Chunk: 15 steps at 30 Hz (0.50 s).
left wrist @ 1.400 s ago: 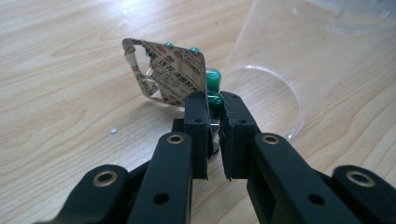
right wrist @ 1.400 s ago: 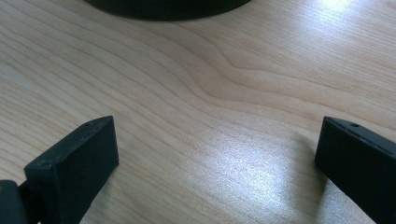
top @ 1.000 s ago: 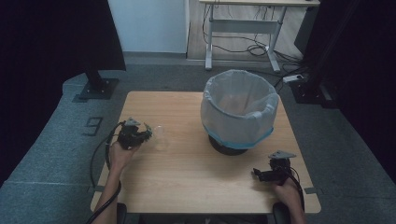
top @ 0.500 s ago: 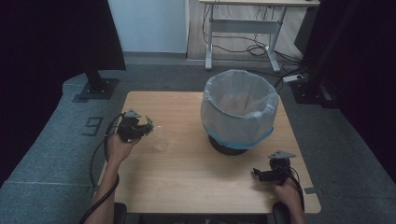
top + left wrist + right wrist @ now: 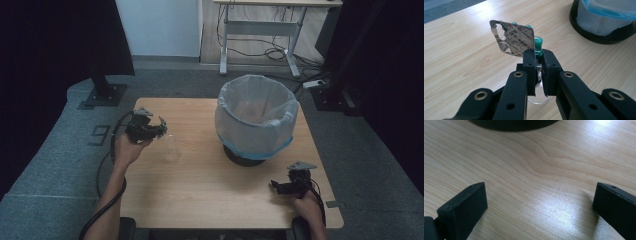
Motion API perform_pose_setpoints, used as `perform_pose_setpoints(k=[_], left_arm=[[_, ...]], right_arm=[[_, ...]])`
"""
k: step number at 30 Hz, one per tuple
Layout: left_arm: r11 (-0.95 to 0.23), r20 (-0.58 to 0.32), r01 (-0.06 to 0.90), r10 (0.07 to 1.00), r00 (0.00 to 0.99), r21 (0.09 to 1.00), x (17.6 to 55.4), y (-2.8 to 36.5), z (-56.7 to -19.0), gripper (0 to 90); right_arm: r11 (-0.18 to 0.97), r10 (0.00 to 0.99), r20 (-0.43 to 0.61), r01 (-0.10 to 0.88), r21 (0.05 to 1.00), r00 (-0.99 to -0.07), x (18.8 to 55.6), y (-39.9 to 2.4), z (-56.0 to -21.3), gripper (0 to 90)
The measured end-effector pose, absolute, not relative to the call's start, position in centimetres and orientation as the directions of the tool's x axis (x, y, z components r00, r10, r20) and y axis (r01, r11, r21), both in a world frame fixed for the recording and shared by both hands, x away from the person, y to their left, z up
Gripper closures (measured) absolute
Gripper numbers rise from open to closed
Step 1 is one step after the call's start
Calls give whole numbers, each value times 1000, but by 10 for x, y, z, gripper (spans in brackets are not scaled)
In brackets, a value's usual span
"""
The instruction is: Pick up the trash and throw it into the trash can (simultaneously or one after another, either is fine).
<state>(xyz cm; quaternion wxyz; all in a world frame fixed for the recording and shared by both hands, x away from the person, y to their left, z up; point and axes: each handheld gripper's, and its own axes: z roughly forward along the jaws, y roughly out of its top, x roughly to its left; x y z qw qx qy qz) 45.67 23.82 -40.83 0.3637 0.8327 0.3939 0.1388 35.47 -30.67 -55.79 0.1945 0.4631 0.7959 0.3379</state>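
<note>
Left gripper view: my left hand-held gripper [image 5: 537,56] pinches a foil pill strip [image 5: 514,38] by one corner, jaws pressed nearly together on it. The strip stands up ahead of the jaws, green capsules on its far face, above a clear glass [image 5: 539,99] sitting directly below on the surface [image 5: 461,62].

Risk: the hold is thin and on an edge, so the strip could twist or slip out on the way to the lined bin [image 5: 256,116], which is well off to my right.

My right hand-held gripper [image 5: 539,202] rests spread wide, touching nothing but the surface.
</note>
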Motion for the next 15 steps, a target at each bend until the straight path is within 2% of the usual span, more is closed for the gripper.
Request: perform_pose_setpoints(k=[15], left_arm=[[-441,-79,536,715,695,720,461,221,-372,824]], right_arm=[[343,869,3,606,718,-495,355,-307,-558,0]])
